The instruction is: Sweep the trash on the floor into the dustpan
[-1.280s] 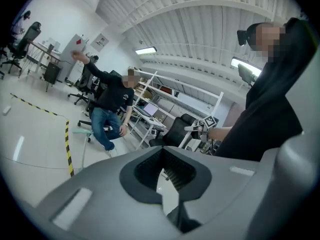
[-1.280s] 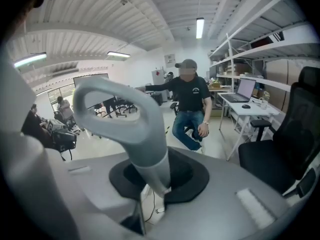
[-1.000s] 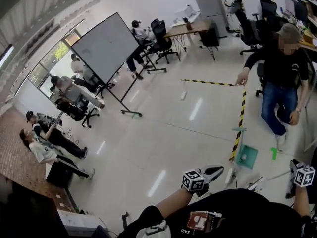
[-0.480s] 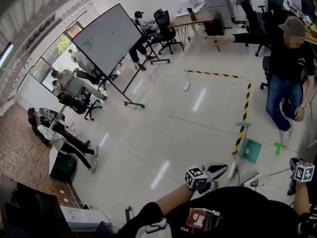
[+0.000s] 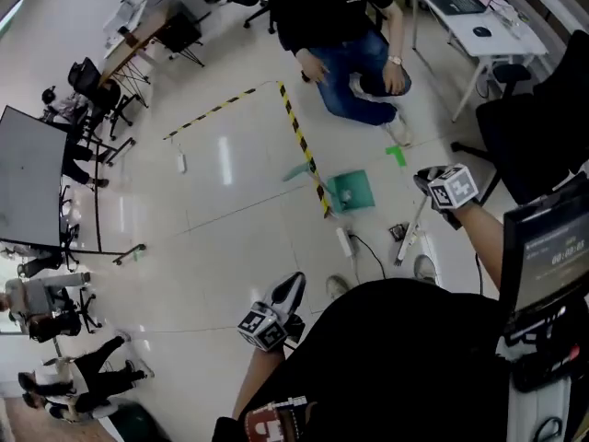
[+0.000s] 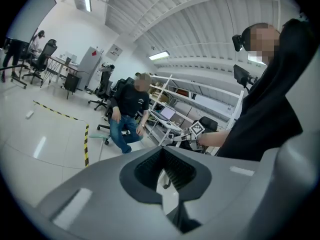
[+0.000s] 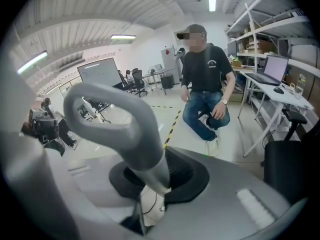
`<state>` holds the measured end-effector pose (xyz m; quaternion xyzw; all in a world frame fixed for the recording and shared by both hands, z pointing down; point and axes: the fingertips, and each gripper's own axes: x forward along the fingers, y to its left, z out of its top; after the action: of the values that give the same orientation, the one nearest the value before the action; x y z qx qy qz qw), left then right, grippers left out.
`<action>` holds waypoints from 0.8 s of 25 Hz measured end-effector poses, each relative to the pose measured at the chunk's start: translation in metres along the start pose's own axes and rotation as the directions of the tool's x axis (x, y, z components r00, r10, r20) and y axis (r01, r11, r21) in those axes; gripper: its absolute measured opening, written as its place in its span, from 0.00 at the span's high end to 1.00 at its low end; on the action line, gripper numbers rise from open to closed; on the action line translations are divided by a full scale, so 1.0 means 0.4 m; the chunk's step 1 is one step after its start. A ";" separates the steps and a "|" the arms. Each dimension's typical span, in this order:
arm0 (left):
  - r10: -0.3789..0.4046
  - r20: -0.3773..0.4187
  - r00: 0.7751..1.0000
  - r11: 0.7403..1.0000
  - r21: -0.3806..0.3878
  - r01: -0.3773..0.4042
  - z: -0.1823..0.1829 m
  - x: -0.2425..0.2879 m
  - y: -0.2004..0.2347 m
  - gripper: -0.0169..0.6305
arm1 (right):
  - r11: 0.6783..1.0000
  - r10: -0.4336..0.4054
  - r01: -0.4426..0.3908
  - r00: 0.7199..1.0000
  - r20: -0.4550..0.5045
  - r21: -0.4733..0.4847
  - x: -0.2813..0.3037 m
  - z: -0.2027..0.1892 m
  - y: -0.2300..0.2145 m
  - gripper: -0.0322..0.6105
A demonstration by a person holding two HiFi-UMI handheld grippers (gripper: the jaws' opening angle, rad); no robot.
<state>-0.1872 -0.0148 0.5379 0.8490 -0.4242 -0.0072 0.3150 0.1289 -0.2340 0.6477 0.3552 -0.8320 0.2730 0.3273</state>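
A green dustpan (image 5: 352, 191) lies on the pale floor beside a yellow-and-black tape line (image 5: 304, 145). A small dark scrap (image 5: 398, 232) lies on the floor to its right. My right gripper (image 5: 427, 179) is up at the right, shut on the broom's grey looped handle (image 7: 125, 129), which fills the right gripper view between the jaws (image 7: 155, 184). The pale broom stick (image 5: 409, 238) slants down from it to the floor. My left gripper (image 5: 293, 285) hangs low in the middle, jaws together with nothing in them (image 6: 165, 184).
A person (image 5: 354, 58) crouches just beyond the dustpan. A white power strip (image 5: 345, 242) with its cable lies on the floor near me. A desk with a laptop (image 5: 469, 7) and a black chair (image 5: 534, 136) stand at the right. A whiteboard (image 5: 28, 182) stands far left.
The head view has swung round and down, so the dustpan now lies mid-frame. The bystander went from standing and pointing to crouching. My right gripper shows higher, with the broom.
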 end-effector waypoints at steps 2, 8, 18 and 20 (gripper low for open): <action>0.001 -0.032 0.999 1.000 -0.010 -0.001 -0.007 0.009 -0.005 0.98 | 1.000 0.005 -0.005 1.000 0.015 0.014 0.009 0.012 -0.012 0.87; 0.022 -0.086 0.996 1.000 0.002 -0.022 -0.020 0.006 0.002 0.98 | 0.999 -0.032 0.028 0.994 0.108 0.039 0.049 0.082 -0.064 0.88; 0.083 -0.109 0.991 0.996 -0.016 -0.085 -0.042 -0.051 0.044 0.98 | 0.998 -0.005 0.017 0.981 0.194 -0.060 0.144 0.196 -0.065 0.88; 0.090 -0.106 0.990 0.995 -0.028 -0.093 -0.043 -0.057 0.048 0.98 | 0.996 -0.001 0.019 0.978 0.208 -0.082 0.165 0.219 -0.063 0.88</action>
<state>-0.2107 0.0026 0.5563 0.8227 -0.4453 0.0448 0.3506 0.0822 -0.3365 0.6463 0.3718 -0.8705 0.1976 0.2546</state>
